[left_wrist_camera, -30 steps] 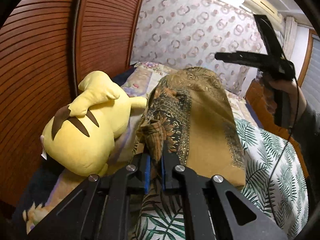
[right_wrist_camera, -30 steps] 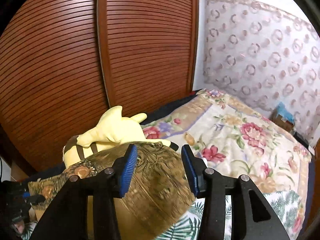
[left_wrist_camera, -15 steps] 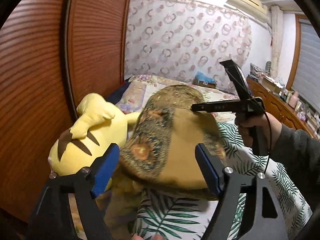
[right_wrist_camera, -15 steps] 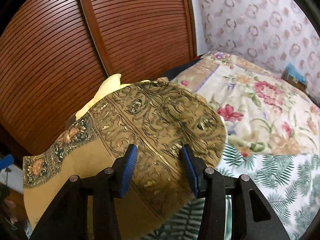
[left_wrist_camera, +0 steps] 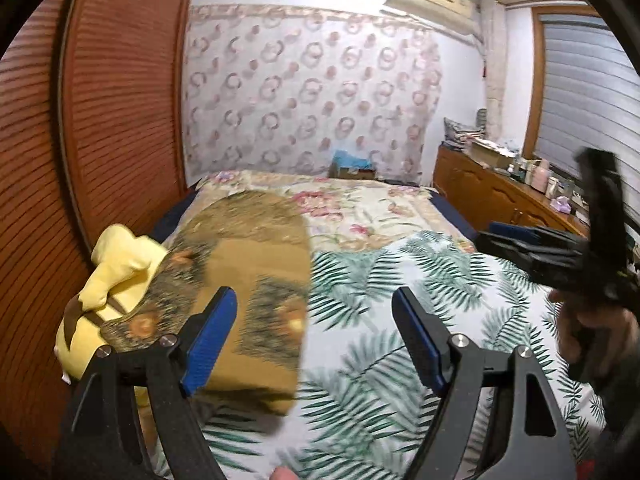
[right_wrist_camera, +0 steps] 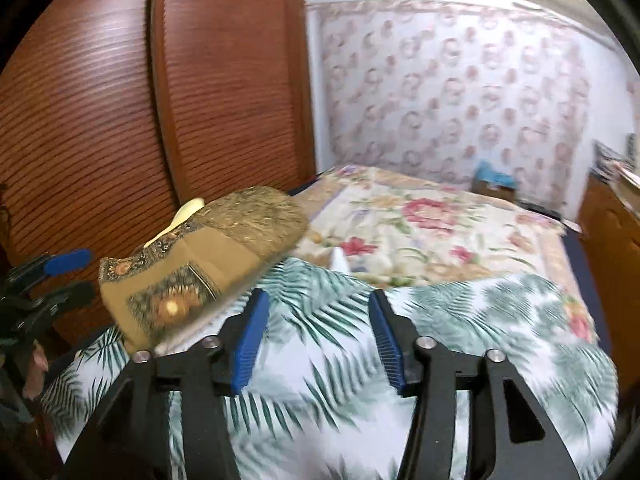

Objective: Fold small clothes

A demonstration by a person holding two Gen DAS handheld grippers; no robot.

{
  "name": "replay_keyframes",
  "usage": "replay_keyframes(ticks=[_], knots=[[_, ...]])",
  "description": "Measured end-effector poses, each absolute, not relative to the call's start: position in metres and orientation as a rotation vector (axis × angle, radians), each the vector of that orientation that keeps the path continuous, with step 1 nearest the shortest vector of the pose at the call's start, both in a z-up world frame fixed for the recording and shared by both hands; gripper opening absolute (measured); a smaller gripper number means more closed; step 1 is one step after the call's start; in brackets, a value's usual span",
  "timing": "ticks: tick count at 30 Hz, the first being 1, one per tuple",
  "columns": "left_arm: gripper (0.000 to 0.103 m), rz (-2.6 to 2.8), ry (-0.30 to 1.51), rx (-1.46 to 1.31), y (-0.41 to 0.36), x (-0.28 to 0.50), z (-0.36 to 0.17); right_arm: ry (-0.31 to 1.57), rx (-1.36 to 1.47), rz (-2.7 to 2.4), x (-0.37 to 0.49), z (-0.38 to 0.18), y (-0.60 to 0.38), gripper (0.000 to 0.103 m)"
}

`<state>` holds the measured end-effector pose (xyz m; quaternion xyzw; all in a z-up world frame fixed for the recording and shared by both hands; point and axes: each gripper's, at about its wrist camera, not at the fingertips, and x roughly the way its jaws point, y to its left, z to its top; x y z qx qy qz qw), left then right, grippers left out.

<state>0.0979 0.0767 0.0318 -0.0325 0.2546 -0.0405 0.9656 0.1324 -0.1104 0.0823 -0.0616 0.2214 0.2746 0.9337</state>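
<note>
Cloth (left_wrist_camera: pixel 240 280) is now lying released on the bed (left_wrist_camera: pixel 380 320). We are holding left gripper (left_wrist_camera: pixel 316 344) spread and empty; right gripper (right_wrist_camera: pixel 316 340) is opening, also empty, so this fold looks finished.

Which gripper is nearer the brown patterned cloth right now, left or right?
Left. The left gripper hangs open just beside the brown patterned cloth, one finger overlapping it in view. The right gripper, jaws opening with nothing between them, sits off over the leaf-print sheet, clear of it.

Each hand-held gripper (left_wrist_camera: pixel 314 336) has a black frame, 2 blue ribbed pads (right_wrist_camera: pixel 250 336) and silver screws (right_wrist_camera: pixel 424 343).
</note>
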Motion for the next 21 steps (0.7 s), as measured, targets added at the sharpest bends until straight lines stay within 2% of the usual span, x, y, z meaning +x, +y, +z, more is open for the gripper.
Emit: replay_keyframes(ticks=[5,14,21], knots=[[0.080,-0.133,0.472,-0.048,0.038,0.090,0.047,0.398,-0.095,0.434,0.068,0.094,-0.160,0.080],[0.080,-0.212,0.420,-0.023,-0.015,0.070,0.077,0.316,-0.003,0.304,-0.015,0.110,-0.199,0.081],[0.080,-0.209,0.416,0.001,-0.037,0.055,0.085,0.283,0.034,0.255,-0.022,0.089,-0.185,0.081]])
